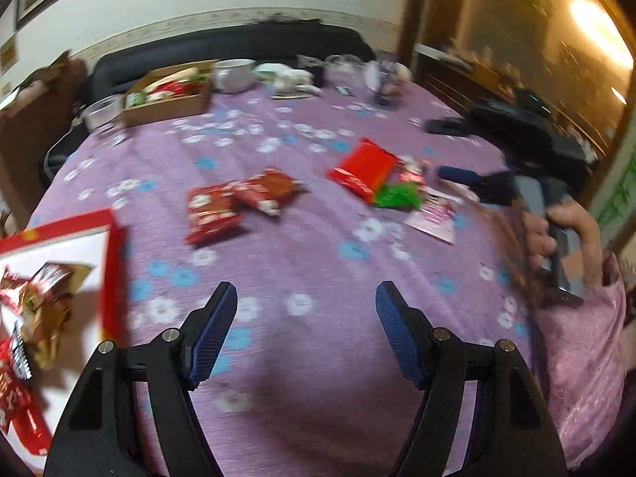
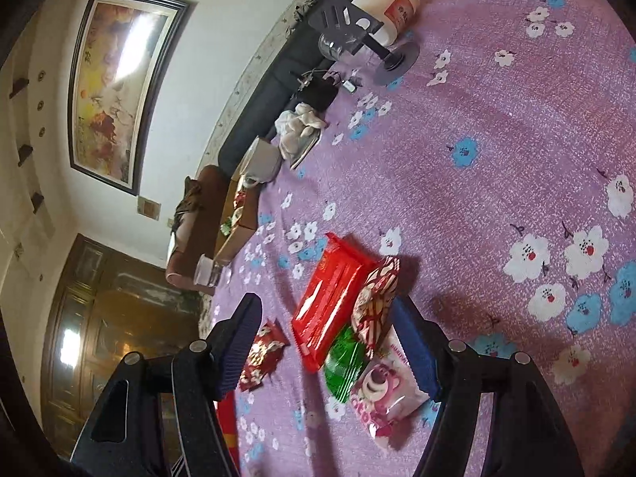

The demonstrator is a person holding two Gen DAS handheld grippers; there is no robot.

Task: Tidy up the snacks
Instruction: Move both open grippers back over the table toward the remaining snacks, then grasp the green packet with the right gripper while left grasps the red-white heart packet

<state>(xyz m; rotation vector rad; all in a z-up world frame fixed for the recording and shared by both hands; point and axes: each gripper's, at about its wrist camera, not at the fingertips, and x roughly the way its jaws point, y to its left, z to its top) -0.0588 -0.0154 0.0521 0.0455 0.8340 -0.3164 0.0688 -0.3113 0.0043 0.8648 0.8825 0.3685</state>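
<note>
A counter under a purple flowered cloth point(image 1: 302, 246). At far left, a red-rimmed white box point(image 1: 113, 262) holds wrapped snacks; behind it sits a cardboard box point(image 1: 167, 109). Mid-counter lie two dark red packets point(image 1: 234, 202), then a bright red pack point(image 2: 332, 298), a green packet point(image 2: 344, 361) and a pink bear packet point(image 2: 387, 393), seen sharply only from the right wrist. Left gripper point(image 1: 306, 310) and right gripper point(image 2: 332, 336): jaws released, holding nothing
</note>
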